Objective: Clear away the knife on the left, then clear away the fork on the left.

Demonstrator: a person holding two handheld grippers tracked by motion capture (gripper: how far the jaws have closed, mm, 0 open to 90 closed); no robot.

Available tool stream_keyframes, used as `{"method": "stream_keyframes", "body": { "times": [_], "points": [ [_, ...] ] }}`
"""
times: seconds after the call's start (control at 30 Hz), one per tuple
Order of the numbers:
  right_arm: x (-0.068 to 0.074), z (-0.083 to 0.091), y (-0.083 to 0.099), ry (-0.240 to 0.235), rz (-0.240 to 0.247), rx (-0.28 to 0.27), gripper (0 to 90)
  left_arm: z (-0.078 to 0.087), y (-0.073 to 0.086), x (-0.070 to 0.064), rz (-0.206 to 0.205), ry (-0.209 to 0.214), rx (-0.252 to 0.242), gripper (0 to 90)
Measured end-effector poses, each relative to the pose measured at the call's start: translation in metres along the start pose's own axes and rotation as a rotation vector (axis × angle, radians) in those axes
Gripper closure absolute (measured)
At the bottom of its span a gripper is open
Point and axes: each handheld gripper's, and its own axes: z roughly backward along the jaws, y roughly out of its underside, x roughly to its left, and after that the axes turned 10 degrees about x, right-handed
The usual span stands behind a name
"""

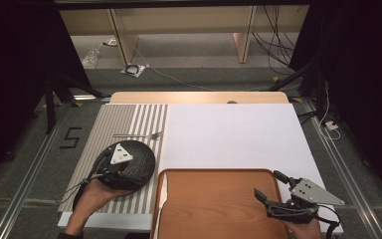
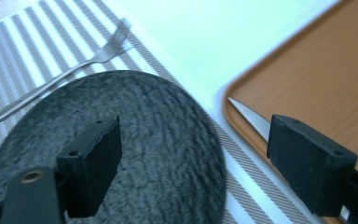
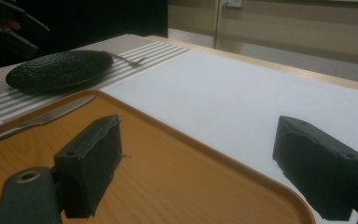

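A black textured plate point(image 1: 146, 154) lies on the striped placemat point(image 1: 124, 119) at the left. My left gripper point(image 1: 132, 162) hovers open just above it, the jaws wide apart with nothing between them point(image 2: 196, 140). A silver fork point(image 1: 139, 135) lies on the placemat just beyond the plate point(image 2: 88, 60). A knife point(image 2: 249, 116) rests inside the left edge of the orange-brown tray point(image 1: 219, 204). My right gripper point(image 1: 271, 185) stands open and empty over the tray's right side point(image 3: 198, 144). The right gripper view also shows the plate point(image 3: 60, 70) and knife point(image 3: 42, 119) farther off.
A white mat point(image 1: 234, 134) covers the middle and right of the table beyond the tray. The wooden table edge point(image 1: 199, 97) runs along the back. Cables and shelf legs lie on the floor past it.
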Motion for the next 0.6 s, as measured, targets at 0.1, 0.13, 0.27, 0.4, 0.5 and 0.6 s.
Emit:
{"method": "stream_keyframes", "body": {
  "times": [0.1, 0.13, 0.27, 0.4, 0.5, 0.6],
  "points": [
    [0.001, 0.0, 0.0, 0.0, -0.001, 0.002, 16.4, 0.0, 0.002, 0.005, 0.014, -0.009, -0.005, 17.8],
    [0.001, -0.001, 0.0, -0.004, 0.001, -0.008, 16.4, 0.0, 0.002, 0.007, 0.019, -0.009, -0.003, 17.7],
    [0.002, 0.0, 0.0, -0.002, 0.0, -0.011, 16.4, -0.001, 0.004, 0.011, 0.035, -0.02, -0.007, 17.6],
    [0.002, -0.001, 0.0, -0.001, 0.001, -0.007, 16.4, -0.002, 0.005, 0.016, 0.044, -0.03, -0.008, 17.7],
    [0.002, -0.002, 0.0, -0.002, 0.002, -0.007, 16.4, -0.002, 0.006, 0.021, 0.06, -0.041, -0.014, 17.7],
    [0.001, -0.001, 0.0, -0.005, -0.006, -0.005, 16.4, -0.003, 0.005, 0.025, 0.068, -0.05, -0.016, 17.8]
  ]
}}
